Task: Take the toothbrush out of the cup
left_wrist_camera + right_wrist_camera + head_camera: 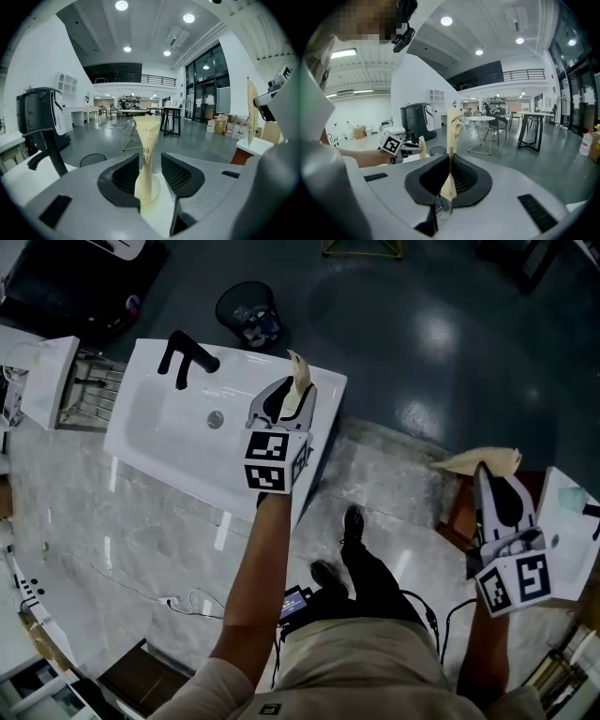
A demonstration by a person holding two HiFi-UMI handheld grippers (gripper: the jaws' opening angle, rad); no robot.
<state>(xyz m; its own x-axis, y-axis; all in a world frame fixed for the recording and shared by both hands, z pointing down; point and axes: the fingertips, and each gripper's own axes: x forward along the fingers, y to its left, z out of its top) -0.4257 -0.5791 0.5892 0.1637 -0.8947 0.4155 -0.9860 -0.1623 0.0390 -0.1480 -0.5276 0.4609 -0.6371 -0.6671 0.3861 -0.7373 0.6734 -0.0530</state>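
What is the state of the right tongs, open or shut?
Shut. In the right gripper view the right tongs are closed on a cream paper wrapper, which stands upright between them.

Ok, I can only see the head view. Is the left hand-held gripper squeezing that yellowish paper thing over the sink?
Observer: No. In the left gripper view the left hand-held gripper has its jaws apart. The left paper packet stands between them with a gap beside it.
Operator: And the other one?
Observer: The right gripper view shows the right hand-held gripper shut on the right paper packet, which sticks up past the jaws.
Operator: Is there writing on the paper?
Observer: Yes. The left gripper view shows dark letters on the left paper packet, but it is too twisted to read them whole.
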